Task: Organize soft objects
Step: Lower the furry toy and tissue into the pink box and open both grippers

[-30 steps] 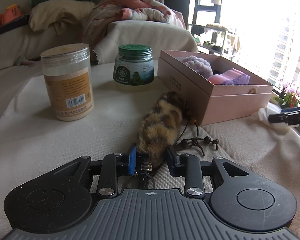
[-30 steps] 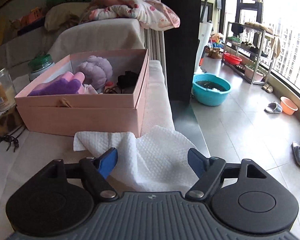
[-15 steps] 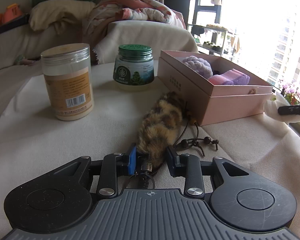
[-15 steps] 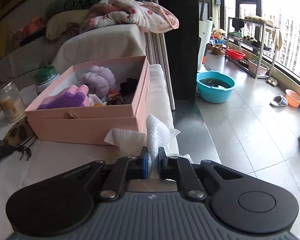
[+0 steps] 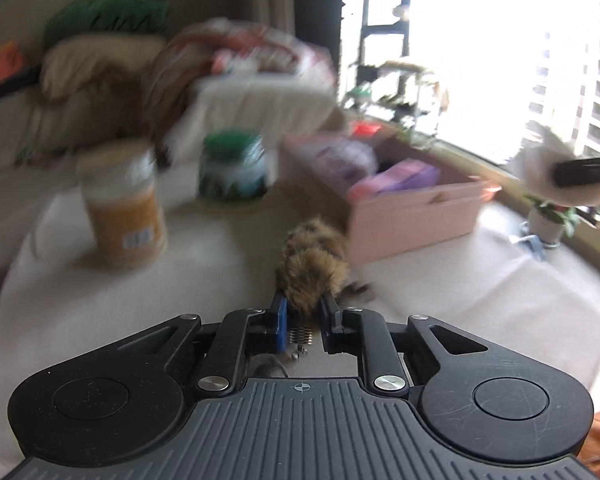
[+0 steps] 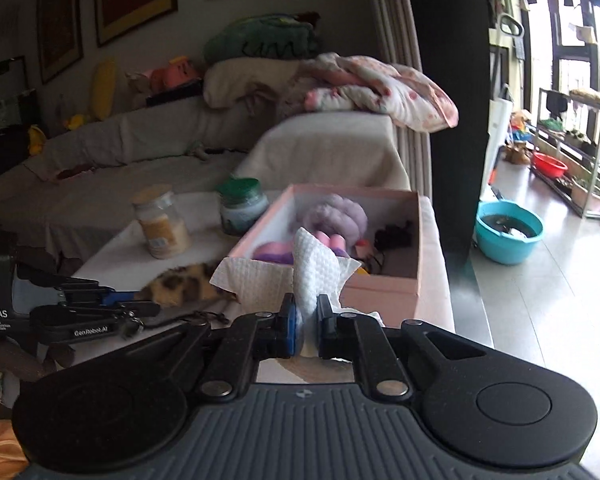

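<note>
The left gripper (image 5: 303,309) is clamped on the near end of the leopard plush (image 5: 313,258), whose long axis points away toward the pink box (image 5: 412,216) at the tabletop's (image 5: 100,300) far right corner. The right gripper (image 6: 305,322) pinches the white paper towel (image 6: 314,270), standing upright.

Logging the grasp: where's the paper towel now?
In the right wrist view the paper towel is pinched in the right gripper, lifted in front of the pink box.
</note>
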{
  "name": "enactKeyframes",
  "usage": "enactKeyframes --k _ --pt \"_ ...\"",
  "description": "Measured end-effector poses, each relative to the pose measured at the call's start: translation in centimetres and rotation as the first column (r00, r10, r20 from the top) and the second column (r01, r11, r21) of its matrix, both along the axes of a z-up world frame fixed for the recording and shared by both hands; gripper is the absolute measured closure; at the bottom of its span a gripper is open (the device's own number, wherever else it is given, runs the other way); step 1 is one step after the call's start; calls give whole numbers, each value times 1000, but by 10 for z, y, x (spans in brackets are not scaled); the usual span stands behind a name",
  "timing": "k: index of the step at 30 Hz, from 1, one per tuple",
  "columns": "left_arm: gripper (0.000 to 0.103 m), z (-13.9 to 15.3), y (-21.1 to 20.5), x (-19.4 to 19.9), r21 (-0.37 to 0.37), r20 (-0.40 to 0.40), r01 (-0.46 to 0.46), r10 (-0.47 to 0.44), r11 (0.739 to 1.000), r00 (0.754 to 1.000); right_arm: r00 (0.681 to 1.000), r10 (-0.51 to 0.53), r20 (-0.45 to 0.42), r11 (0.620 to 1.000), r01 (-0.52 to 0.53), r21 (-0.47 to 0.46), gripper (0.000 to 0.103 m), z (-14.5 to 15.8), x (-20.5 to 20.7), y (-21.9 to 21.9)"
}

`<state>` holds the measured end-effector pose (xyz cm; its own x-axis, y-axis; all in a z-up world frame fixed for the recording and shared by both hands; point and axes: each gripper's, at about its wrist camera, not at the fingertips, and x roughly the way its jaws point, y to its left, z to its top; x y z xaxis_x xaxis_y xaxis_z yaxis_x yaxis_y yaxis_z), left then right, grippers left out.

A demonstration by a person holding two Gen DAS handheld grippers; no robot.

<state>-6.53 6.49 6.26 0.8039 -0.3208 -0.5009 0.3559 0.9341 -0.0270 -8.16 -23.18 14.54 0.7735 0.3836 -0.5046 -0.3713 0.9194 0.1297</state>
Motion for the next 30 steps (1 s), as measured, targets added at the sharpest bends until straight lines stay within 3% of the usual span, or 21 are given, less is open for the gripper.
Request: enactKeyframes --k 3,7,11,13,19,25,28,30 --pt "84 37 -6 -24 2 104 69 -69 998 992 998 3 63 1000 -2 -7 93 17 -16 -3" --pt "84 96 -14 -38 -12 244 139 -132 990 961 991 -12 135 1000 10 14 93 34 -30 -13" --pt "84 157 -21 -26 -97 357 213 -165 972 919 981 -53 188 998 46 41 93 42 -36 -27" --pt "84 183 -32 -8 -128 378 259 -194 958 905 978 -80 193 996 70 58 93 43 -33 -34" --pt "84 238 -74 47 -125 409 282 -210 951 888 979 -105 174 993 94 72 93 32 -30 -47" --pt "83 261 -97 86 -151 430 287 -199 946 881 980 -137 143 987 123 103 93 17 -22 -64" --pt "83 248 -108 109 -163 399 294 -209 942 893 981 -157 109 983 145 109 93 9 -13 -70" --pt "83 223 -111 131 -179 354 299 -223 937 908 982 -162 93 983 153 101 93 3 -7 -71"
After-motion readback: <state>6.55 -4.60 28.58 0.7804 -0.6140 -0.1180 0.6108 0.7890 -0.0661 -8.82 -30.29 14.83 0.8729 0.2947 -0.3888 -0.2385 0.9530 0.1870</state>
